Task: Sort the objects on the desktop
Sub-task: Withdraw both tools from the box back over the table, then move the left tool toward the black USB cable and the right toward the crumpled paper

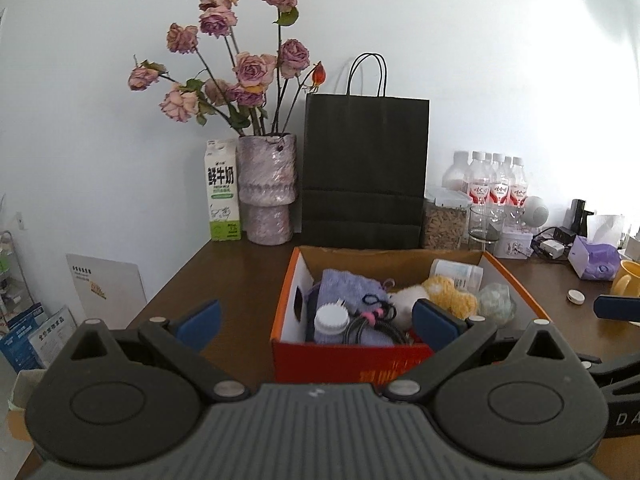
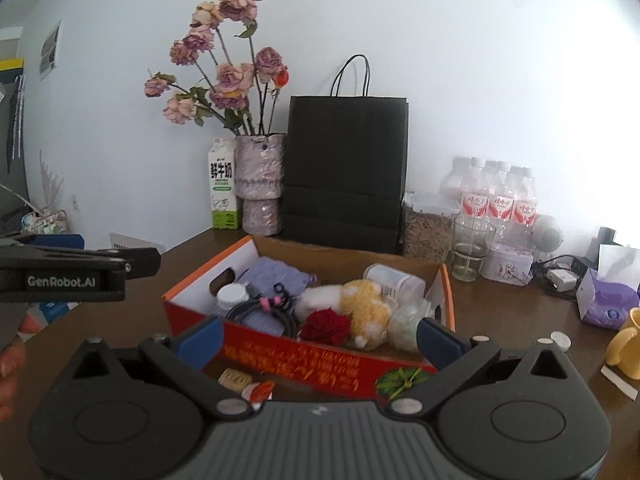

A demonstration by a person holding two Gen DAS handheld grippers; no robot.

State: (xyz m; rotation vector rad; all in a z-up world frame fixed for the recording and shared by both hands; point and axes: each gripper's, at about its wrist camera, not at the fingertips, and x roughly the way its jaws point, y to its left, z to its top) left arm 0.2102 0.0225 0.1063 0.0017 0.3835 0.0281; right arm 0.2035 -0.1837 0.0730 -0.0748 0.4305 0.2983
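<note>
Box (image 1: 352, 354) is sitting mid-desk (image 1: 240, 280), already holding plush (image 2: 360, 308), rose (image 2: 326, 326), cable (image 2: 260, 312), bottles. Both grippers, left (image 1: 316, 316) and right (image 2: 318, 336), are hovering before it, jaws spread, holding nothing. Looks like between picks: next needs reaching a loose piece, likely the small packets (image 2: 248, 384) lying before the box.

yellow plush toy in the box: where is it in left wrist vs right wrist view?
Left wrist: yellow plush toy sits right of centre, toward the back right of the orange box, just above the gripper's right fingertip.
Right wrist: yellow plush toy sits near the picture's centre, at the box's near right, beside a red rose.
Shared landmark: black paper bag behind the box.
</note>
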